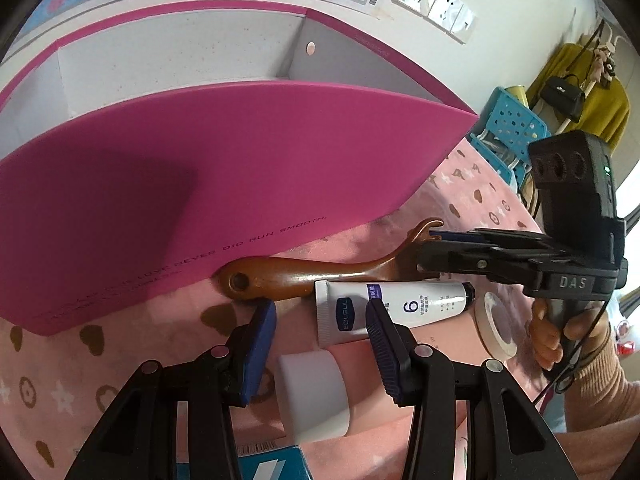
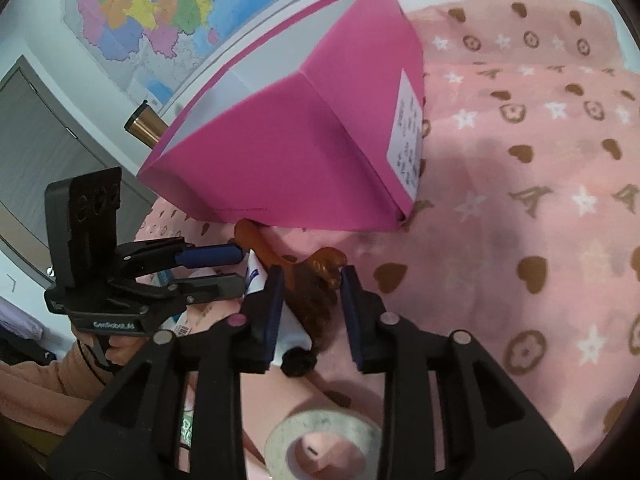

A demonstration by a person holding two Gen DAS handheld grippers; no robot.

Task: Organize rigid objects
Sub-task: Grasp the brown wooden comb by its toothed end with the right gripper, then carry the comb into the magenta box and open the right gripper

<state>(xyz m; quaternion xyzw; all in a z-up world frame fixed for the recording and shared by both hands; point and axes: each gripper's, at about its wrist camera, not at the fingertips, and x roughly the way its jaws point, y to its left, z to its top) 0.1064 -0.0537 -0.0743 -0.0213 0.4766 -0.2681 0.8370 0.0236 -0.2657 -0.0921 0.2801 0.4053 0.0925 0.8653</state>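
I see a pink cloth-covered table patterned with hearts and stars, and I place everything relative to the open pink box lying on it. A brown wooden brush lies just in front of the box, its holed handle end touching the box wall. A white cream tube lies alongside the brush, on the side away from the box. My left gripper hovers over the tube's flat end with its blue-padded tongs spread, gripping nothing. My right gripper straddles the brush's bristle head, tongs spread to either side; I cannot tell whether the pads touch it. A roll of tape and a white cup sit farther from the box than the tube
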